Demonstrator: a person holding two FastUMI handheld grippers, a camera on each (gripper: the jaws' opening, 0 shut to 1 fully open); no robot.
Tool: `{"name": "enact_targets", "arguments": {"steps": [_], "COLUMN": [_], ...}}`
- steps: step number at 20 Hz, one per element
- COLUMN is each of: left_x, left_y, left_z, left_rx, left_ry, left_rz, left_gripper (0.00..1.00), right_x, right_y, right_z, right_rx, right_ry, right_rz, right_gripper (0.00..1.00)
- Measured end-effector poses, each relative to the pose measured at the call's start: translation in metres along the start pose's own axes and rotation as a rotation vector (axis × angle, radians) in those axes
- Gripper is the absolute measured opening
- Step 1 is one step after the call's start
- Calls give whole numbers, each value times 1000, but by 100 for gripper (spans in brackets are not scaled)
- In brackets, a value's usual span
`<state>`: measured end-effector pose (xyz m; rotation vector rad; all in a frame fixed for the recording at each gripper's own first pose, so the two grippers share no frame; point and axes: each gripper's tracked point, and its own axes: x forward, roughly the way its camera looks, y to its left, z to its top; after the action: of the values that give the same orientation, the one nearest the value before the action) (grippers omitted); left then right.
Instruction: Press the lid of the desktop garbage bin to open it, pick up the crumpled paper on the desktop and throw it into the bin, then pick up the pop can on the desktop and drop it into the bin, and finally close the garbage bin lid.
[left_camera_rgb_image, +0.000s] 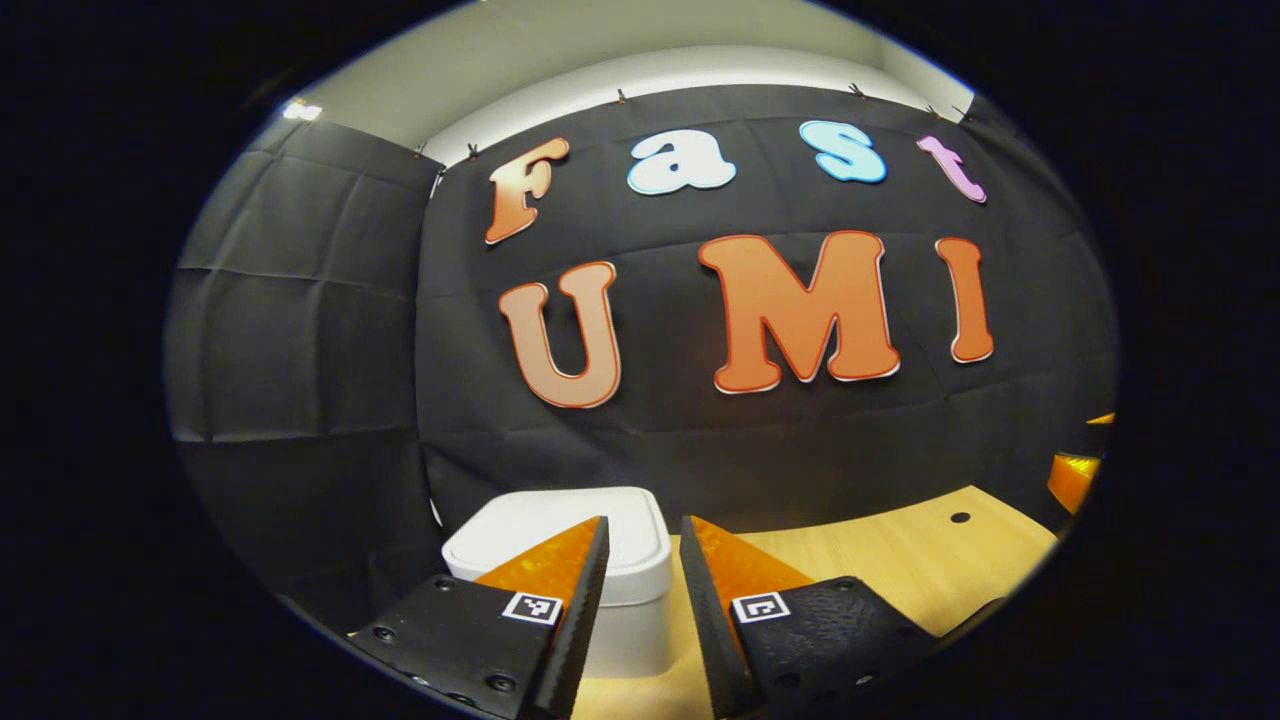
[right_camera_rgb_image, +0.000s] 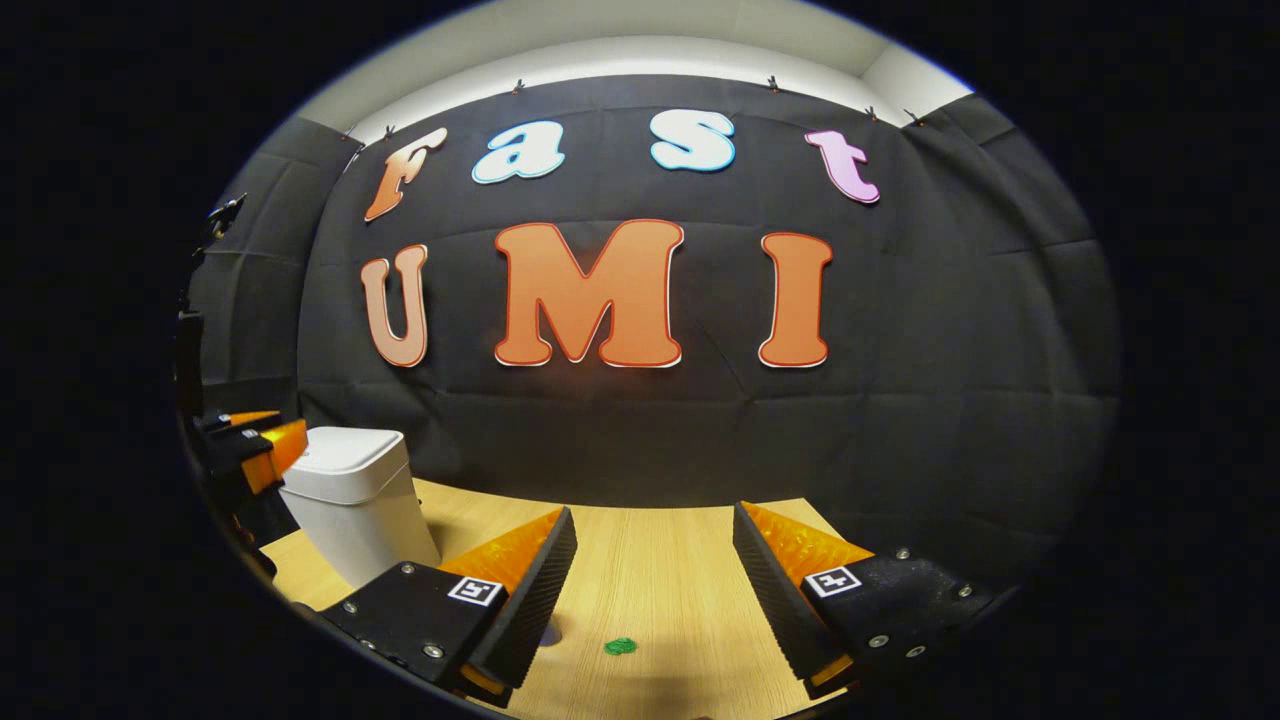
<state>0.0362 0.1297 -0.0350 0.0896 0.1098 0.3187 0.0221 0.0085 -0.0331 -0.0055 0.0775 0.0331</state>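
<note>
The white bin (left_camera_rgb_image: 590, 560) stands with its lid down at the bench's (left_camera_rgb_image: 900, 560) far left corner, close to the black cloth wall. The left gripper (left_camera_rgb_image: 643, 590) hovers just before it, fingers a narrow gap apart, holding nothing. The right gripper (right_camera_rgb_image: 650, 580), fingers spread wide and empty, hangs over bare wood to the bin's right, with a small green spot (right_camera_rgb_image: 620, 646) below.

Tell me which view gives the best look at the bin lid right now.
The right gripper view: the bin stands unobstructed, its lid shut. In the left gripper view the lid is nearer, but the left gripper covers part of it.
</note>
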Motion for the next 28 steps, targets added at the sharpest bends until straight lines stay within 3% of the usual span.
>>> {"name": "enact_targets", "arguments": {"steps": [2, 7, 16, 23, 28], "left_x": [11, 39, 77, 75, 79], "left_y": [16, 56, 77, 59, 59], "left_z": [11, 10, -49, -89, -92], "left_rx": [10, -29, -217, -253, -207], "left_ry": [-26, 13, 234, 366, 406], "left_rz": [31, 110, 34, -53, -35], "left_gripper": [41, 0, 0, 0, 0], "right_x": [3, 8, 12, 11, 8], "right_y": [5, 14, 18, 18, 17], "right_z": [1, 2, -9, -15, -22], "right_rx": [-3, -11, -2, -3, 3], "right_ry": [-1, -5, 19, 33, 54], "right_rz": [12, 30, 24, 20, 17], "right_gripper": [94, 94, 94, 94, 94]}}
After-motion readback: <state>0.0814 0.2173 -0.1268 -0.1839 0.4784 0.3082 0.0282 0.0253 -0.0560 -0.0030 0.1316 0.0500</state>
